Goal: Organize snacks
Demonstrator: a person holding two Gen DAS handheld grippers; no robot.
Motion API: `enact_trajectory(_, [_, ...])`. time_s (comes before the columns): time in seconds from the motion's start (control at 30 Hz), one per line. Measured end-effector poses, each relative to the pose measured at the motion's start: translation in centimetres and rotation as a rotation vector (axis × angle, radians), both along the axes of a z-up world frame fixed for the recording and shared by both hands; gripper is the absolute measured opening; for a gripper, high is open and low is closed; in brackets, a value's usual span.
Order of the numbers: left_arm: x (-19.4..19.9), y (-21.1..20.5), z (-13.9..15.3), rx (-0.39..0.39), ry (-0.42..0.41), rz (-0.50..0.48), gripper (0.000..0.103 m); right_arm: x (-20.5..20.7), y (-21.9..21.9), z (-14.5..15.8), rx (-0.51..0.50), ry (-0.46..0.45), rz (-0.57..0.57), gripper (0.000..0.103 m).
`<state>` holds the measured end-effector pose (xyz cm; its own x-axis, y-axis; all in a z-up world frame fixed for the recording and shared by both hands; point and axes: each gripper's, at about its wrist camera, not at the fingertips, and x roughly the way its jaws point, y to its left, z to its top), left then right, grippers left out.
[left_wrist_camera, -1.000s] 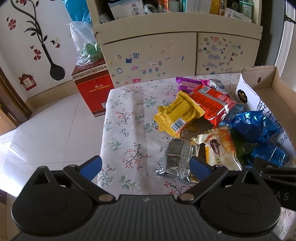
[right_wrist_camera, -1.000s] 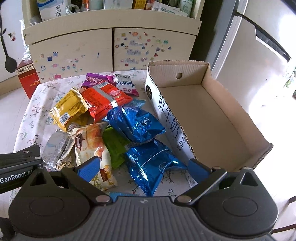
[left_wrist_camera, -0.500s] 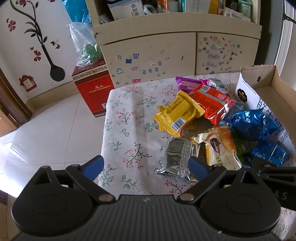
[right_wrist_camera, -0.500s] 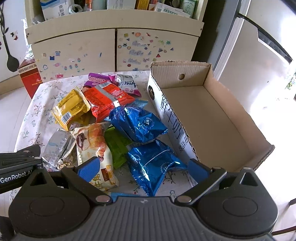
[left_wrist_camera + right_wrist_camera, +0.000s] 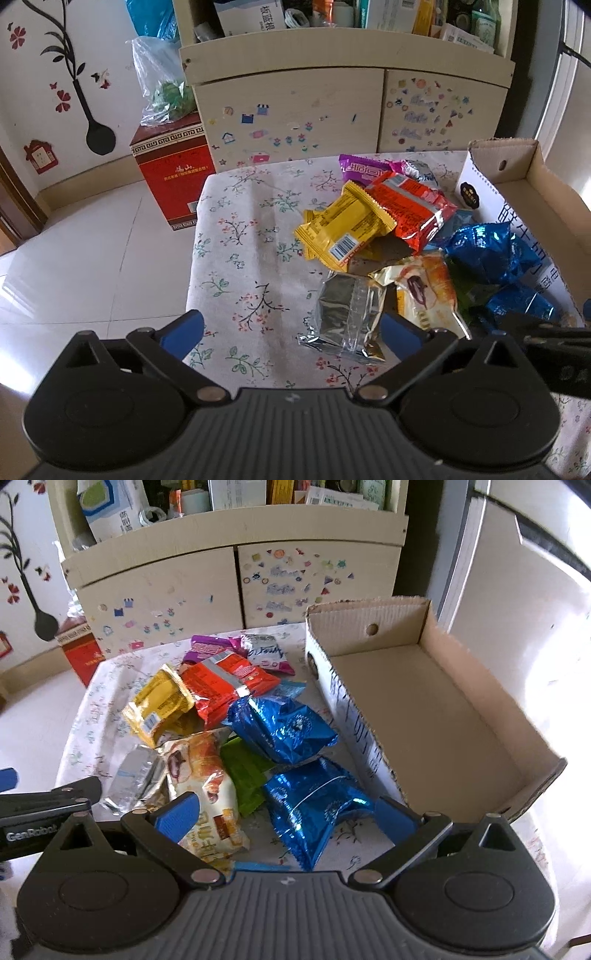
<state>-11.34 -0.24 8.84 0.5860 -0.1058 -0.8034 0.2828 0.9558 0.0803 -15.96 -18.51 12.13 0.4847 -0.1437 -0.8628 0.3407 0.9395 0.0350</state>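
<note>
Here the left gripper point(image 5: 291, 332) is opening, empty; the right gripper point(image 5: 286, 814) gapes, holding nothing.

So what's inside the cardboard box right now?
Nothing visible: the cardboard box shows a bare brown floor and a round hole in its far wall. The snack packets all lie outside on the tablecloth. Its near corner is hidden behind the right gripper.

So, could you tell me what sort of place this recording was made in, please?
Most likely a room in someone's home. A low table under a floral tablecloth holds loose snack packets, a sticker-covered wooden cabinet crammed with household boxes stands behind it, and flower decals decorate the wall.
</note>
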Motion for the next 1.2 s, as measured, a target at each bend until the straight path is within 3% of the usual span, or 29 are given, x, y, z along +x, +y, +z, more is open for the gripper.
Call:
enact_trajectory(0.23, [0.3,0.6,-0.1,-0.029,0.016,-0.013,0.101,-0.9,-1.5,0.4,0.137,-0.026,0.017,0.103])
enact_trajectory(0.4, [1.2,2.0,-0.1,-0.065,0.037,0.038,0.102,-1.9,-3.4,0.6,0.237,-0.042,-0.014,0.103])
enact_trajectory(0.6, [1.5,2.7,-1.2,-0.1,0.108,0.046,0.102,-3.4,-4.0,-0.1,0.329,-0.013,-0.007,0.103])
enact_trajectory(0.9, [1.1,1.4,-1.0,-0.162,0.096,-0.003,0.102,-4.7,-1.5,-3.4,0.332,0.105,0.063,0.096])
enact_trajectory(1.2, [1.0,-2.7,-2.2,-0.185,0.137,-0.086,0.102,-5.3,-0.5,-5.2,0.353,0.122,0.068,0.092])
